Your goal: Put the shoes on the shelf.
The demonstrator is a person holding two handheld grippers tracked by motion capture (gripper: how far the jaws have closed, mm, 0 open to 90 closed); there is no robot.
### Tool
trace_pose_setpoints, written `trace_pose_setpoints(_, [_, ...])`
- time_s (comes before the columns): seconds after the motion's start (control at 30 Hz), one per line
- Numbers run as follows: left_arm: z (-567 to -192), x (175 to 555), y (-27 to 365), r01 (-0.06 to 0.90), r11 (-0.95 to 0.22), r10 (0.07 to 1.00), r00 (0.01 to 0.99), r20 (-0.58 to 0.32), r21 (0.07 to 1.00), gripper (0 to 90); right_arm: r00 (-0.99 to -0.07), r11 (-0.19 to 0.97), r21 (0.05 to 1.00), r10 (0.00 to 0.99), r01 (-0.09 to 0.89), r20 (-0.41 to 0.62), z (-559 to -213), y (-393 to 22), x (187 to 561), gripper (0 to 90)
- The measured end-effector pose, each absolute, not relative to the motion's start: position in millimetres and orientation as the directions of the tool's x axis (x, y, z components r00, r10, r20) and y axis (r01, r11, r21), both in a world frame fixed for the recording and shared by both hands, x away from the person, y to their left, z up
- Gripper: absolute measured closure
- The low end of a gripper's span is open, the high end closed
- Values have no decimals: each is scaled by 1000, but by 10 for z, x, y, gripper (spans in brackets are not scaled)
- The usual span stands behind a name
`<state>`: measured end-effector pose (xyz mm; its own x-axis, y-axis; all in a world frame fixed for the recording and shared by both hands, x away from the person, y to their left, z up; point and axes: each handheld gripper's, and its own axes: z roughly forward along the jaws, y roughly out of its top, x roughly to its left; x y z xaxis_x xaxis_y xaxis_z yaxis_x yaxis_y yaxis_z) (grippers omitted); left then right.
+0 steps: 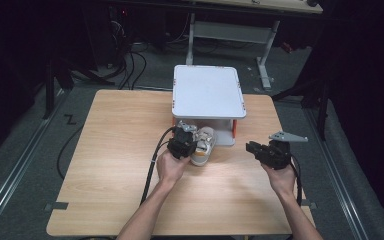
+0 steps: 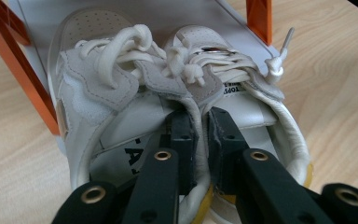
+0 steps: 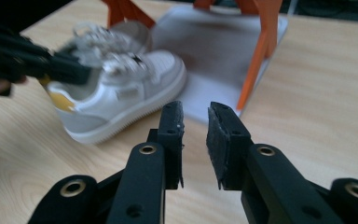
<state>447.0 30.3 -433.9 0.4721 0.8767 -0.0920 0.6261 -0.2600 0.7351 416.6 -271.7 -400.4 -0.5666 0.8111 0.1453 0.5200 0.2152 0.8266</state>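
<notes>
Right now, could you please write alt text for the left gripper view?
The left gripper pinches the adjoining inner collars of two white shoes, side by side with toes in a white, orange-legged stand on a wooden table.

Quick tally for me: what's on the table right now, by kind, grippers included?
Shoes: 2, a white pair, the inner collars pinched together by the left gripper
Shelf stand: 1, white with orange legs
Grippers: 2, the left one at the shoes, the right gripper holding nothing
Total: 5
</notes>
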Motion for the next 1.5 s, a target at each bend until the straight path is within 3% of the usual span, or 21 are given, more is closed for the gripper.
trace_pose_setpoints(0.47, [-4453,4662,235,636,-225,899,428,-95,738,813,-590,207,896,805,392,72,-3453,-2458,4633,738])
trace_pose_setpoints(0.87, [-4475,4758,221,639,-186,907,404,-119,746,775,-557,257,873,830,414,20,-3548,-2102,4998,719])
trace_pose_setpoints(1.0, [-4478,4758,219,639,-191,910,399,-109,746,730,-557,294,863,830,409,-19,-3524,-2047,5022,748])
trace_pose_setpoints(1.17, [-4463,4731,178,618,-212,913,401,-71,757,606,-559,307,861,829,405,-33,-3524,-2036,5019,757])
trace_pose_setpoints(1.3, [-4428,4737,230,638,-164,907,398,-140,753,468,-562,310,862,827,401,-36,-3526,-2036,5018,763])
trace_pose_setpoints(1.5, [-4309,4646,244,608,-168,903,411,-126,776,404,-565,313,863,824,396,-40,-3530,-2040,5019,766])
